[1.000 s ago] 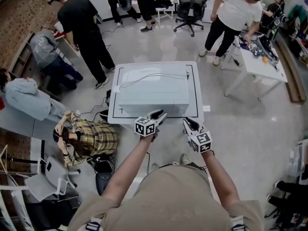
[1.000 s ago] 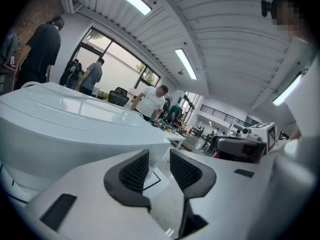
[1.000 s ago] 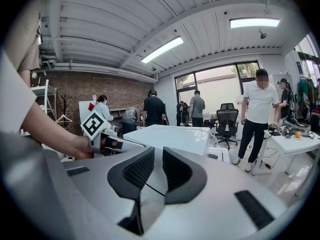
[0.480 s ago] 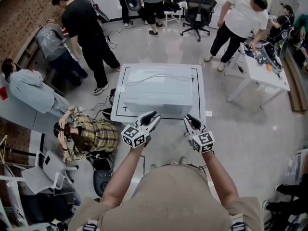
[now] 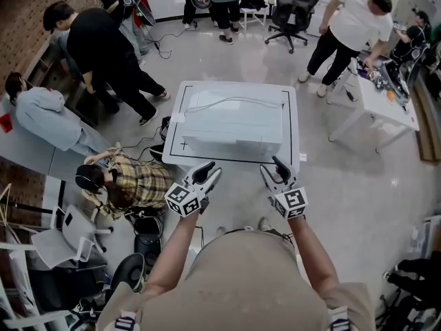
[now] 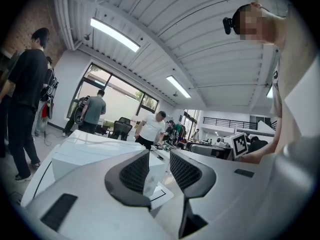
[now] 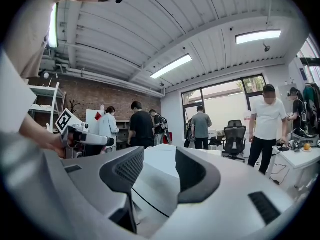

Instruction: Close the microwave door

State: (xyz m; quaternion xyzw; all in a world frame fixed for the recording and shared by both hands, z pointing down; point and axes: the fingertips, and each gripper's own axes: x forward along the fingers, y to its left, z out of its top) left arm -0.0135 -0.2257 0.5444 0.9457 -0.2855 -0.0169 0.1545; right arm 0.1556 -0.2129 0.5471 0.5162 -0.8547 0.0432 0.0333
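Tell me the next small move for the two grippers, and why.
Probably lower both grippers away and stop: in the head view no door sticks out from the microwave, so it looks shut. The left gripper and the right gripper, its jaws opening, are empty and short of it.

1. No word, brand name or number can be read in any view.
2. The left-hand cube (image 5: 183, 200) and the right-hand cube (image 5: 290, 203) each bear black-and-white square marker patterns (codes, not letters).
3. The white table (image 5: 293, 126) carries a drawn black outline with a small cross mark (image 5: 184, 144) at one corner.
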